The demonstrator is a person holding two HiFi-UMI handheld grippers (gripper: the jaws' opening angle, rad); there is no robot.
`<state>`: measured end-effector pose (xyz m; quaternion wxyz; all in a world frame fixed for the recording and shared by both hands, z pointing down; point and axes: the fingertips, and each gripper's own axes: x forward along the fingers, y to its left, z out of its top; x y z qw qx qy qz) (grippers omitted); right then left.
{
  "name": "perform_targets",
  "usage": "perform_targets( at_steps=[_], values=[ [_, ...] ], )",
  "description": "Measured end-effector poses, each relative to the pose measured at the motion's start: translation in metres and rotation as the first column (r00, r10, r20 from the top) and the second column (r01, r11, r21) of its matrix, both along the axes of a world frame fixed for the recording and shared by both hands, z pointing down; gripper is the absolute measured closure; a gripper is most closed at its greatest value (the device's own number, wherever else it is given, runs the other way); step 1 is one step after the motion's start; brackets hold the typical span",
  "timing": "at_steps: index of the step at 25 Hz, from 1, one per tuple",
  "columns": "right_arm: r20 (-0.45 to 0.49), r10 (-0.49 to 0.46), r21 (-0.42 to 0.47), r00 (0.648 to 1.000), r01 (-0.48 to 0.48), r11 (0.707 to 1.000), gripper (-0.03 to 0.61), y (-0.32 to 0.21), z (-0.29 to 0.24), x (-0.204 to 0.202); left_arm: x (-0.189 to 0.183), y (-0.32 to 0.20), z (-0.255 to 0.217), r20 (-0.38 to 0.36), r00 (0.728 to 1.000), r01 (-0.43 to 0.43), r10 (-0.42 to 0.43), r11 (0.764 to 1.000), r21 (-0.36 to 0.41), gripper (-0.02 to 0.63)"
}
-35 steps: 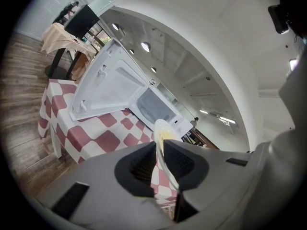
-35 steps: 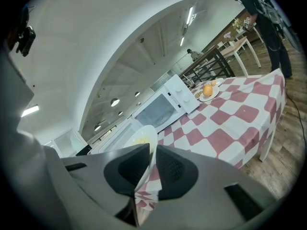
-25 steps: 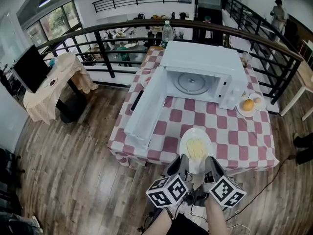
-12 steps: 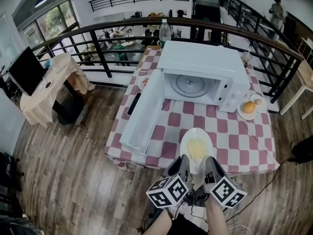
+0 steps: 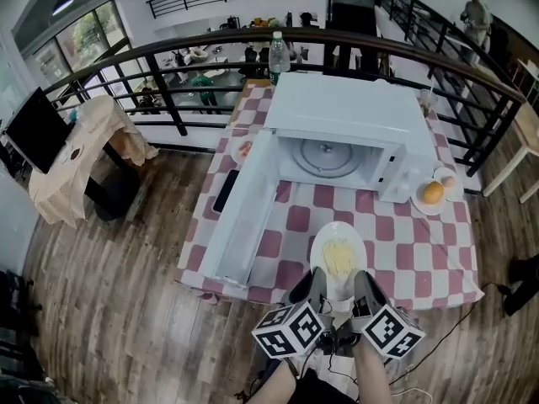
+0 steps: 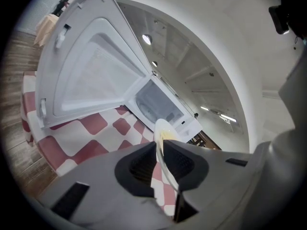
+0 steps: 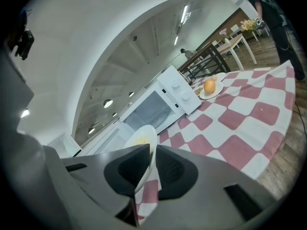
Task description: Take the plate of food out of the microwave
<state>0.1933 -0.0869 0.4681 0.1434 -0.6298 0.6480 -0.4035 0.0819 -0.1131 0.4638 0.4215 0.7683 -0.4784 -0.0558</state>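
**Plate at the table's near edge.** You hold the plate (image 5: 337,228) of food (image 5: 338,259) outside the microwave (image 5: 349,112), over the near part of the checked table (image 5: 413,242). No view shows whether its underside touches the cloth.

- **Grip:** The left tongs (image 5: 313,278) and right tongs (image 5: 362,279) stand side by side. Each is partly closed, with both pads pressed on the plate's thin near rim.
- **Hidden:** From the head view that stretch of rim is covered by the tongs and their marker cubes, and your forearms are cut off by the frame's bottom edge.
- **Gripper views:** In each of these the plate appears edge-on, and the food is only a pale yellow streak.
- **Microwave:** Its door (image 5: 244,200) hangs wide open to the left, and the turntable (image 5: 327,154) shows inside.
- **Unclear items:** A dark flat object (image 5: 225,190) beside the door is too small to identify. On the small plate (image 5: 418,200) to the right, only an orange fruit (image 5: 433,192) can be made out.
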Motion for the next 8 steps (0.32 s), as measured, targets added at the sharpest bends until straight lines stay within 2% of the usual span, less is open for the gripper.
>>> perform_targets(
  at_steps=[8],
  values=[
    [0.018, 0.015, -0.011, 1.000, -0.015, 1.000, 0.537, -0.038, 0.004, 0.004, 0.006, -0.040, 0.004, 0.005, 1.000, -0.016, 0.016, 1.000, -0.007, 0.552]
  ],
)
